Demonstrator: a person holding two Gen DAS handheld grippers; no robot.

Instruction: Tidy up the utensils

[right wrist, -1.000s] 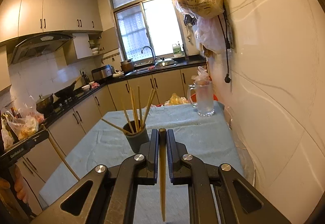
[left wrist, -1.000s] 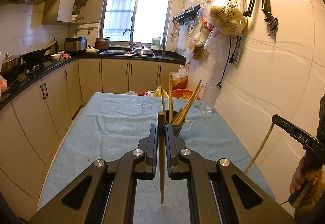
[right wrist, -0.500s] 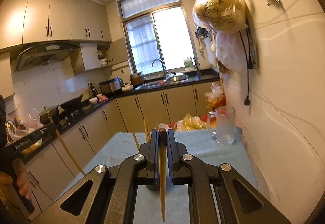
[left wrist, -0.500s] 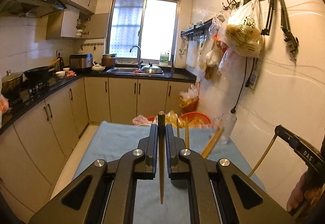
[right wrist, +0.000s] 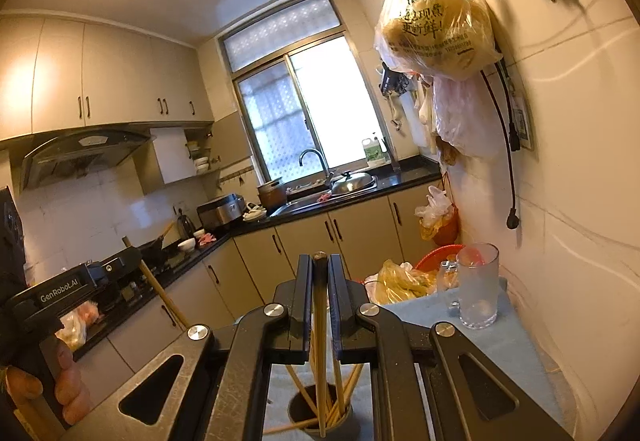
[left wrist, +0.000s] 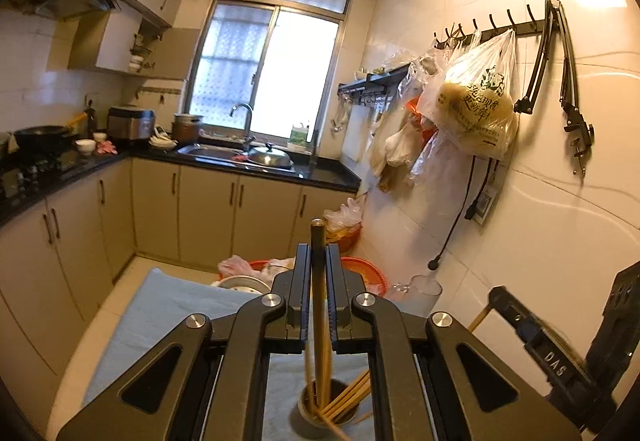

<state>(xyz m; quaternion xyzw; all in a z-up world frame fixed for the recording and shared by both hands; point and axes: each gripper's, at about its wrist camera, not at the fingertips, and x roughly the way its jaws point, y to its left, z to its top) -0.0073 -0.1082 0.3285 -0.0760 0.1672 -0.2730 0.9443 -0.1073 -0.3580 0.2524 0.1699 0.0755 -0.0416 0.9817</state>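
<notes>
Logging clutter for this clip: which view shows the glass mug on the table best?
The right wrist view: the glass mug stands whole and unobstructed on the blue cloth by the wall. The left wrist view catches only its rim and upper part behind the left gripper.

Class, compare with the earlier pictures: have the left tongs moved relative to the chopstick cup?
Yes. The left tongs came forward over the cup, which dropped from beyond their tips to directly beneath them.
</notes>
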